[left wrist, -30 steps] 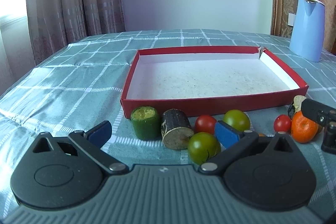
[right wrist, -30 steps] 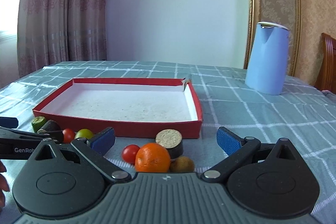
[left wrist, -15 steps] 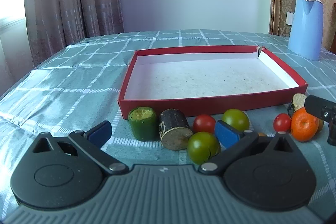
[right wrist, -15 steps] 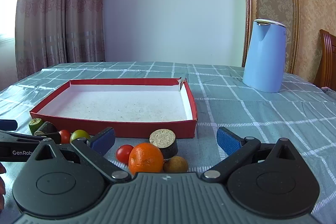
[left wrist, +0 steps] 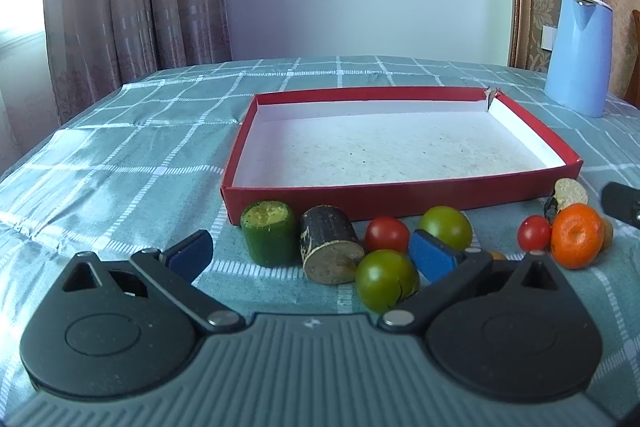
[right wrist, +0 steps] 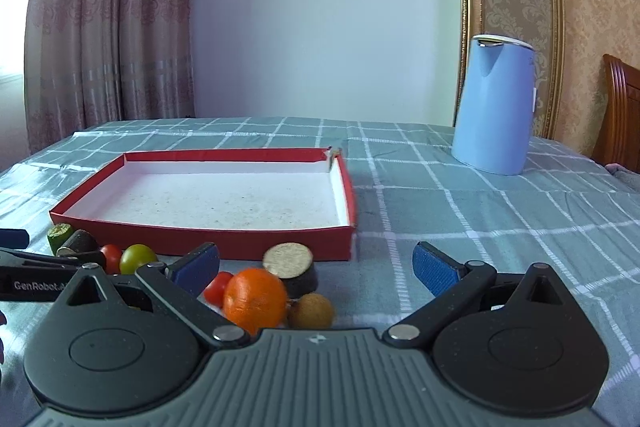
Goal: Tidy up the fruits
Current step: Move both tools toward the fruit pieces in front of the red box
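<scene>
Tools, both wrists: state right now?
Left tool: open, holding nothing, fruit pieces on the cloth between its fingers.
Right tool: open, holding nothing, low behind the orange.

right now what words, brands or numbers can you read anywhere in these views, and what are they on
"GenRobot.A", cut off by the right tool's own body: white print on the black arm of the left tool, seen at the left edge of the right wrist view.
No other readable text: the small white marks at the middle of each grey ribbed tool body are emblems, not letters. The light blue plastic kettle and the shallow red cardboard tray show no print.
</scene>
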Demonstrator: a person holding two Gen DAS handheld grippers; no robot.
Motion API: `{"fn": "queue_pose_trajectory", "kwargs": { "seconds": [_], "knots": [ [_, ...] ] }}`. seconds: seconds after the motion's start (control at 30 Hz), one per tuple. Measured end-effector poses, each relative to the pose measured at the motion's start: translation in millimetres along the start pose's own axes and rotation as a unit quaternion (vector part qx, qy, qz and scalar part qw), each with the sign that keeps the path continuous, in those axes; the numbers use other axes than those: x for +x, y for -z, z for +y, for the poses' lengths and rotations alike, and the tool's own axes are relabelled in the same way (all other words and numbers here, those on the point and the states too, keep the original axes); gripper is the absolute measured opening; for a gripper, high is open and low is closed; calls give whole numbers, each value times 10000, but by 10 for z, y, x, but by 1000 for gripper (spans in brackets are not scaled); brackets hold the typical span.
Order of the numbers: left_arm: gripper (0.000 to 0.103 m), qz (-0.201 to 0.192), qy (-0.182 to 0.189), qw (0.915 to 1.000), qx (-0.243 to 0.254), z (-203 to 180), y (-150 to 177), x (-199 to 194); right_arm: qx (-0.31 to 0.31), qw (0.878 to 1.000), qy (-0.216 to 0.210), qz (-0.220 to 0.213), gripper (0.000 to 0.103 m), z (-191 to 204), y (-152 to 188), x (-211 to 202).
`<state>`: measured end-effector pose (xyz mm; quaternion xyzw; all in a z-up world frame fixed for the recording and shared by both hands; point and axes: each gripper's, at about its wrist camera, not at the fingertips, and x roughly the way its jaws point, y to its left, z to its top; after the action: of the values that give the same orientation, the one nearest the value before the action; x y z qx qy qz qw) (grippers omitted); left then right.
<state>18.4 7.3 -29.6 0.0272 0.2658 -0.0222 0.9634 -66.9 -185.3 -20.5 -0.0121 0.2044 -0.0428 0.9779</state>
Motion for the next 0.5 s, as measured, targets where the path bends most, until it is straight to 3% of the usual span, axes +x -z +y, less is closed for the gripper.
{"fn": "queue_pose_trajectory", "kwargs": {
  "seconds": [0.23, 0.4, 0.47, 0.5],
  "knots": [
    [103, -9, 49, 10000, -31, 16, 9, 15, -138, 9999, -14, 56, 103, -218, 85, -150],
    [103, 12, 94, 9999, -43, 30, 14, 28, -212, 9988, -369, 244, 103, -112, 105, -121],
    [103, 3, 92, 9999, -64, 38, 20, 27, -231, 9977, -522, 351, 100, -27, 110, -69],
    [103, 4, 104, 9999, -78, 43, 22, 27, -243, 9973, -565, 399, 93, 12, 111, -38]
  ]
}}
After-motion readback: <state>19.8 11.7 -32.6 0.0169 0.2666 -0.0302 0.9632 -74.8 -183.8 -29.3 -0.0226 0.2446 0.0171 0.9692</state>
